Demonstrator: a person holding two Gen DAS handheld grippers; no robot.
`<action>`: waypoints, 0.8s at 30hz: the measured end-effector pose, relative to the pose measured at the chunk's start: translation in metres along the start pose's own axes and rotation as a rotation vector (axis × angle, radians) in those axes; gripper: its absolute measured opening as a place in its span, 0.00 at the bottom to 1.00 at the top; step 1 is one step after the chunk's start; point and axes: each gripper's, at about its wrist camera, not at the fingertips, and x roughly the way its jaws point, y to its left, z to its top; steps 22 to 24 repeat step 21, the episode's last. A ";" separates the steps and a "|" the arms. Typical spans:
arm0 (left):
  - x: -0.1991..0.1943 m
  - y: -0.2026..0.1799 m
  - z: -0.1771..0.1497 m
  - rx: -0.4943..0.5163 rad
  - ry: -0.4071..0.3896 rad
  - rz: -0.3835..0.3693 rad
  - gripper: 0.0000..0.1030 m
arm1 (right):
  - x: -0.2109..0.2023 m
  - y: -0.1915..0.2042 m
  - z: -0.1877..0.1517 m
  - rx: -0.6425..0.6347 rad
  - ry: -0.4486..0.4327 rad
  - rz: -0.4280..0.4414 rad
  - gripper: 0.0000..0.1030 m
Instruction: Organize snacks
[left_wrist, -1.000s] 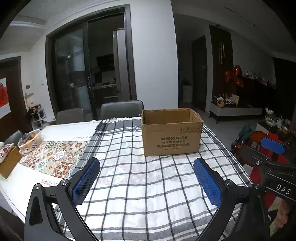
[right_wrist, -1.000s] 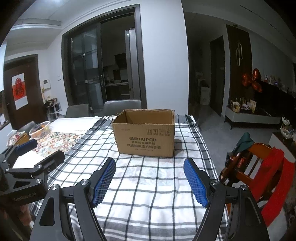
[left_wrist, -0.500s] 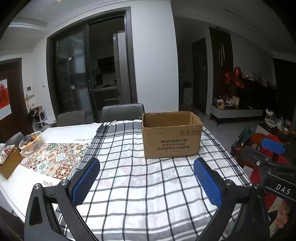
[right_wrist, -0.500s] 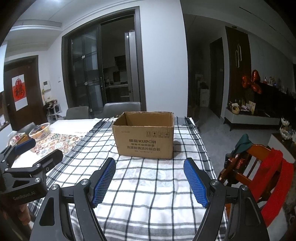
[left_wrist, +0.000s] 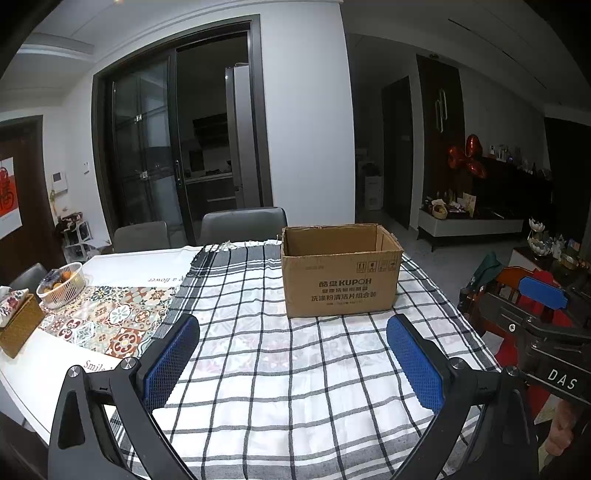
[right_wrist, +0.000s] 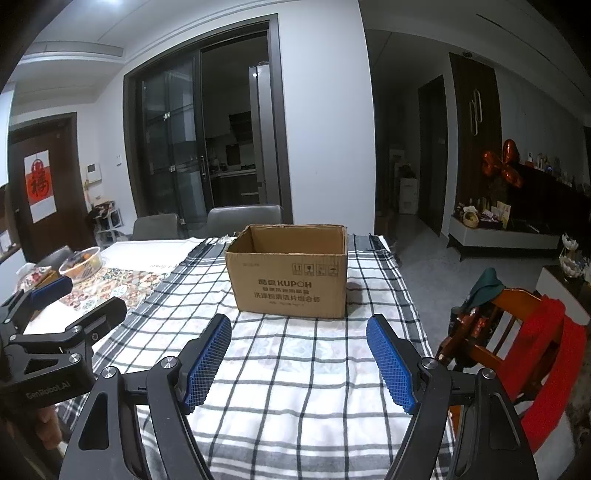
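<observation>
A home's dining room: checked cloth (left_wrist: 280, 369) over the surface, grey chairs (left_wrist: 243, 223) at the far side, glass sliding doors (right_wrist: 173, 147) onto a dark kitchen, red paper charm (right_wrist: 38, 182) on a door, sideboard (right_wrist: 502, 236) with ornaments.

A brown cardboard box (left_wrist: 341, 273) with dark print stands at twelve o'clock on a black-and-white checked cloth (left_wrist: 295, 387). At nine o'clock lies a runner (left_wrist: 110, 321) of red, teal and cream floral tiles beside a white wire basket (left_wrist: 62, 286). Both grippers' pads (right_wrist: 207, 360) are blue on black frames; at three o'clock, red fabric (right_wrist: 546, 358) drapes an orange-brown wooden chair (right_wrist: 476, 332).
</observation>
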 end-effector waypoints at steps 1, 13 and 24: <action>0.000 0.000 0.000 -0.001 0.000 0.002 1.00 | 0.000 0.000 0.000 0.001 -0.001 0.000 0.74; -0.001 0.000 -0.001 -0.002 0.001 0.004 1.00 | -0.001 0.000 0.000 0.004 0.001 0.003 0.74; 0.000 -0.002 -0.002 -0.005 0.002 0.002 1.00 | -0.001 0.000 0.000 0.004 -0.001 0.002 0.74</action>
